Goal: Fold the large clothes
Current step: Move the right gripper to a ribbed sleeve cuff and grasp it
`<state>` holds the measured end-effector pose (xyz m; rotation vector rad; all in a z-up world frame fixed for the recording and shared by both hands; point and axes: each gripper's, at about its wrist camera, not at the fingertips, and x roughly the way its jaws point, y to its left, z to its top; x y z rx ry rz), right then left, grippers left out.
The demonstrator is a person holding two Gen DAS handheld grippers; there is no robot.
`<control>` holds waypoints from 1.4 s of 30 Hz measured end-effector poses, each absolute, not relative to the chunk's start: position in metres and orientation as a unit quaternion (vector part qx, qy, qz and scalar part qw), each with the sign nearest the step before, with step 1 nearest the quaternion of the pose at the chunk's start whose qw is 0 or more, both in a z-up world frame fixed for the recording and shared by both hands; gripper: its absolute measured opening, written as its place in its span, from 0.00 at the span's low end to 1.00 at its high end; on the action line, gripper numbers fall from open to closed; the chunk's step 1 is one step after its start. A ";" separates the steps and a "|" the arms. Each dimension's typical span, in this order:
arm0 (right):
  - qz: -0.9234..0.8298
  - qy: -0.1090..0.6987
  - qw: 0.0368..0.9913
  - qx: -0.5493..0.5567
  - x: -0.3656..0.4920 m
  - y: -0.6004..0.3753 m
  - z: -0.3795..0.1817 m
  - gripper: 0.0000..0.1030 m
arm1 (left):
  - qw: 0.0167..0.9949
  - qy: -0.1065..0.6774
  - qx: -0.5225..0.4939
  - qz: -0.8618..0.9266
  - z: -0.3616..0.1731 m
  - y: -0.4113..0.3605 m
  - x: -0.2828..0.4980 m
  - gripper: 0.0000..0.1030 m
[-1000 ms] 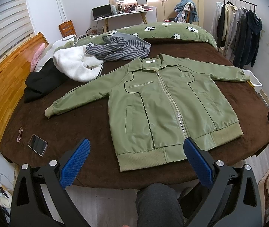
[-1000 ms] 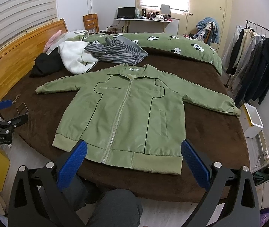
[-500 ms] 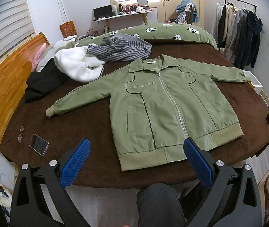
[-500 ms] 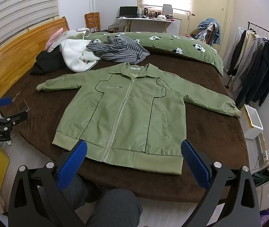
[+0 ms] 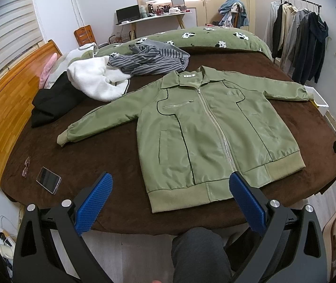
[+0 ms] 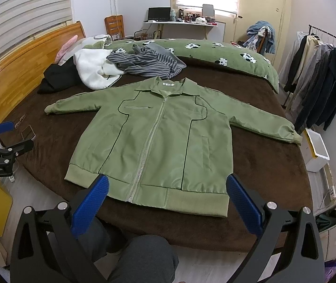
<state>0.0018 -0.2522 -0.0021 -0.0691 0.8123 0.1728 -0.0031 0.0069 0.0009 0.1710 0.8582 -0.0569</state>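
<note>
Green jacket (image 5: 205,136) lies flat, zipped, on the brown bed (image 5: 97,155) ahead of both claws. Left claw (image 5: 170,202) and right claw (image 6: 168,200) gape empty. Only the left view plainly shows a phone (image 5: 48,179) left of its claw.

The label (image 5: 188,75) inside the jacket collar is too small to read. The black garment (image 5: 50,103) lies partly under the white fleece (image 5: 92,80). The items on the far desk (image 6: 186,15) are too small to tell.
</note>
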 end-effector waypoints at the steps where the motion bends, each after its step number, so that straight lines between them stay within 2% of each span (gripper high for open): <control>1: 0.083 0.394 0.915 -0.031 0.002 -0.253 -0.003 0.94 | 0.905 0.416 0.082 -0.029 0.001 0.008 -0.002 0.94; 10: 0.020 0.385 0.923 0.000 0.025 -0.290 -0.012 0.94 | 0.906 0.412 0.083 -0.055 0.001 -0.020 0.043 0.94; 15: -0.020 0.383 0.923 0.029 0.052 -0.331 -0.018 0.95 | 0.903 0.410 0.095 -0.086 -0.001 -0.057 0.087 0.94; 19: -0.101 0.387 0.917 -0.010 0.076 -0.361 -0.030 0.94 | 0.899 0.405 0.104 -0.128 -0.005 -0.097 0.124 0.94; 22: -0.111 0.392 0.912 0.038 0.094 -0.399 -0.044 0.95 | 0.893 0.407 0.107 -0.159 -0.015 -0.130 0.157 0.94; 30: -0.169 0.397 0.896 0.102 0.147 -0.494 -0.098 0.95 | 0.872 0.428 0.101 -0.216 -0.070 -0.216 0.257 0.94; 33: -0.155 0.363 0.908 0.140 0.159 -0.524 -0.112 0.94 | 0.858 0.450 0.071 -0.237 -0.096 -0.249 0.307 0.94; 42: -0.201 0.340 0.903 0.168 0.201 -0.598 -0.155 0.94 | 0.850 0.468 0.115 -0.213 -0.170 -0.319 0.398 0.94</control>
